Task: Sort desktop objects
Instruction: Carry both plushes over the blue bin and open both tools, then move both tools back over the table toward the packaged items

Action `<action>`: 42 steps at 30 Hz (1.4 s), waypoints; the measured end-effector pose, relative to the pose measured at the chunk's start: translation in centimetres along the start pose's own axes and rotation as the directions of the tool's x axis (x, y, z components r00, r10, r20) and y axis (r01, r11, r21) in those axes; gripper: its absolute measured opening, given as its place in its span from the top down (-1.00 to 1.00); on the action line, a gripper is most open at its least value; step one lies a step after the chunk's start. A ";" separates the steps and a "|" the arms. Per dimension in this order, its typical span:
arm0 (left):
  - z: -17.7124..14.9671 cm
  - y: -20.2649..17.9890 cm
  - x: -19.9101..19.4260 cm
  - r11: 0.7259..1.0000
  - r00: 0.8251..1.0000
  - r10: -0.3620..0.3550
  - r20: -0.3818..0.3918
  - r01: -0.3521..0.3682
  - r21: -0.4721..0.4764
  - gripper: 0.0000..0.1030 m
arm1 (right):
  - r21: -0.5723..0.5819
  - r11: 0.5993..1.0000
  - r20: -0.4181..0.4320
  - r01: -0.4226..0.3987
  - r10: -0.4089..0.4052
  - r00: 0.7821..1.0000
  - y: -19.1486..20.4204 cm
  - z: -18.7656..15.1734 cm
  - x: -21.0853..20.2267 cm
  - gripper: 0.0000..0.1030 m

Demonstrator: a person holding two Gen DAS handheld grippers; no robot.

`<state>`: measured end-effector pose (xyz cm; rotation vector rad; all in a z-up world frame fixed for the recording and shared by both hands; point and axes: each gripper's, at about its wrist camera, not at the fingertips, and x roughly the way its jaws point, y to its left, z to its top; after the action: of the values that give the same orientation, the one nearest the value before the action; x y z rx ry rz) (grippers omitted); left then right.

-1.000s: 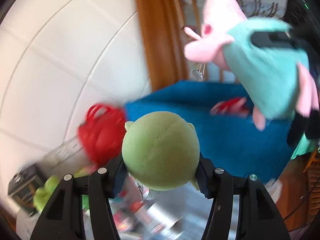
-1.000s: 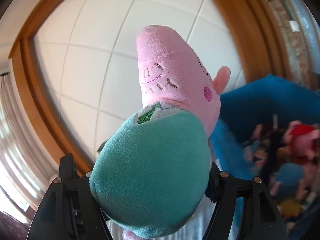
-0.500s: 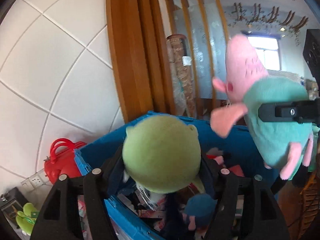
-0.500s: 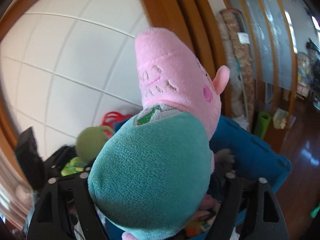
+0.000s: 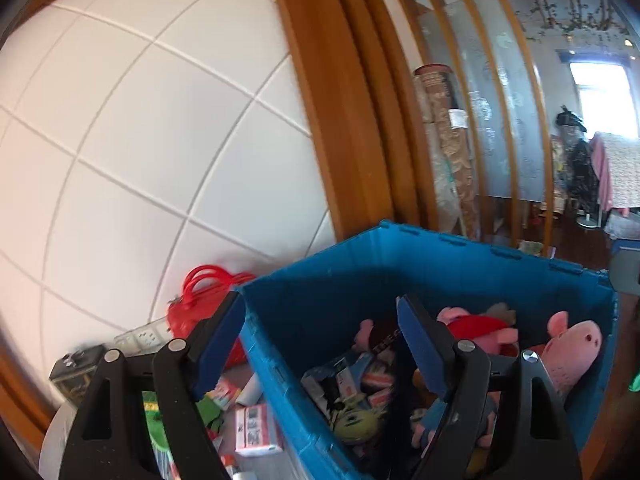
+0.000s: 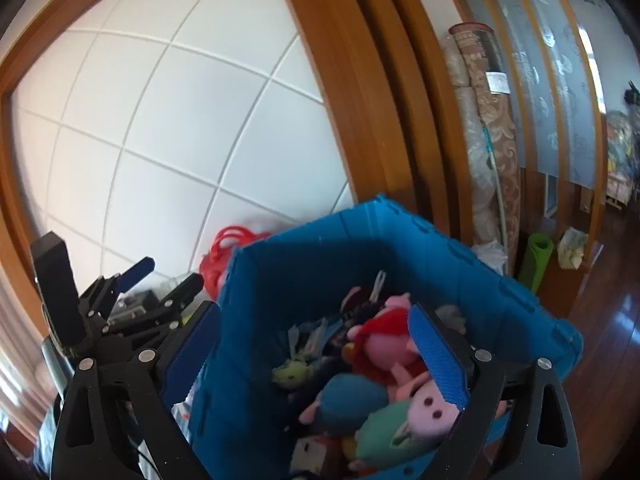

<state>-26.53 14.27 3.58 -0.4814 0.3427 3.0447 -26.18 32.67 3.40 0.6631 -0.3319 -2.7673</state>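
**Both toys dropped into the crate**

Since a second ago the green plush and teal-shirted pig have left the jaws; both lie in the blue crate below them. Left gripper and right gripper are opening, empty. Best next: lift clear of the rim before returning to the cluttered surface.

My desk carries a small box and a green packet, just left of the blue crate.
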 end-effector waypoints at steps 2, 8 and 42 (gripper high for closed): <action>-1.3 0.4 -0.5 0.999 0.999 0.032 -0.017 -0.033 -0.017 -0.52 | -0.004 0.999 -0.004 -0.035 0.035 0.999 1.0 -1.3 -0.3 -0.86; -4.3 2.8 -3.0 0.988 0.990 0.132 -0.052 -0.136 -0.073 -0.52 | -0.054 0.996 0.025 -0.077 0.079 0.997 4.3 -3.7 -2.3 -0.88; -24.9 32.0 -7.0 0.937 0.907 0.297 -0.300 -0.337 -0.092 -0.52 | -0.075 0.997 -0.126 -0.024 0.015 0.992 24.0 -14.6 6.9 -0.90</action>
<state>-14.81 -22.48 -10.58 -0.9665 0.2325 3.3320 -20.21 5.78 -5.31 0.8052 -0.2036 -2.6890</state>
